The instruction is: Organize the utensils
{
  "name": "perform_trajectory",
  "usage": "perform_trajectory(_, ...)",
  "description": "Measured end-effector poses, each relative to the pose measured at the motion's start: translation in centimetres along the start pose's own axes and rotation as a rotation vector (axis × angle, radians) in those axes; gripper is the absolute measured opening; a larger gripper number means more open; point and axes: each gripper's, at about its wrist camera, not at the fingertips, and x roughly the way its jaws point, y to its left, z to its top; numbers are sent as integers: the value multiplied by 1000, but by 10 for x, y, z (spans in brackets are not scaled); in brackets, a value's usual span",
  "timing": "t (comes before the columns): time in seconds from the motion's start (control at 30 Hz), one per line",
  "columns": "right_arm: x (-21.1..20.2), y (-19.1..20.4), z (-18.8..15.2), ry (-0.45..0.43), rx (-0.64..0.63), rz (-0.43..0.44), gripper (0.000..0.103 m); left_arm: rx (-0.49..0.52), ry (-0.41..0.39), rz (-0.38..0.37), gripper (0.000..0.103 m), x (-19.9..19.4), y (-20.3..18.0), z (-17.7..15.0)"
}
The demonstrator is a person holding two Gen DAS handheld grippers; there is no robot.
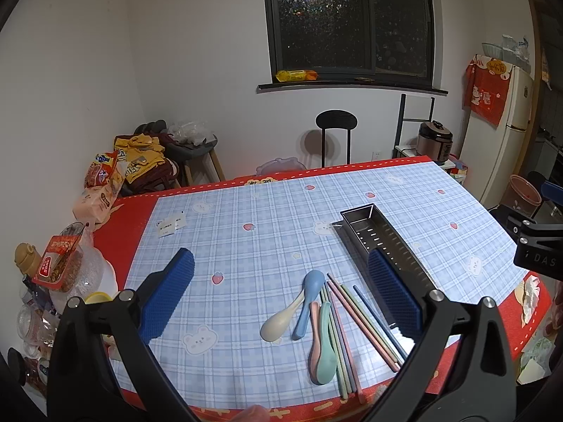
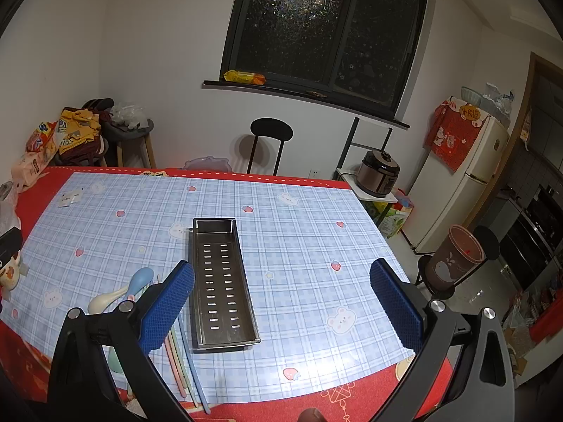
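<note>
Spoons (image 1: 309,320), chopsticks (image 1: 355,320) between spread left jaws

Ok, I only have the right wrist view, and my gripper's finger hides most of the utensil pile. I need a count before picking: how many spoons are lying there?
Observer: Four: a cream spoon, a blue spoon, a pink spoon and a green spoon.
Operator: Are they lying apart?
Observer: No. The cream spoon's handle meets the blue spoon, and the green spoon's bowl partly covers the pink spoon's.
Operator: What is the left gripper doing?
Observer: The left gripper is open above the pile and holds nothing.
</note>
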Motion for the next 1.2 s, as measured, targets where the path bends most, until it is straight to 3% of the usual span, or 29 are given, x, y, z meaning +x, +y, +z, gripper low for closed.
perform_trajectory(0.2, 2, -1, -3, 10, 8, 22, 98, -26, 13, -25, 97, 2, 3, -5)
perform_trajectory(0.3, 7, -3, -4, 35, 27, 92, 98, -38, 41, -51, 97, 8, 6, -7)
perform_trajectory(0.4, 13, -8, -4, 45, 76, 176, 98, -72, 75, -125, 97, 15, 16, -8)
perform_trajectory(0.57, 30, -9, -10, 55, 117, 312, 98, -100, 100, -132, 98, 30, 30, -16)
perform_trajectory(0.7, 55, 3, -27, 106, 63, 356, 98, -84, 134, -132, 98, 44, 41, -28)
perform_trajectory(0.87, 81, 30, -60, 232, -79, 393, 98, -97, 214, -137, 98, 69, 53, -54)
perform_trajectory(0.97, 89, 46, -80, 261, -157, 408, 98, -106, 286, -148, 97, 85, 55, -72)
perform_trajectory(1.2, 113, 52, -112, 368, -193, 472, 96, -174, 377, -178, 97, 107, 63, -100)
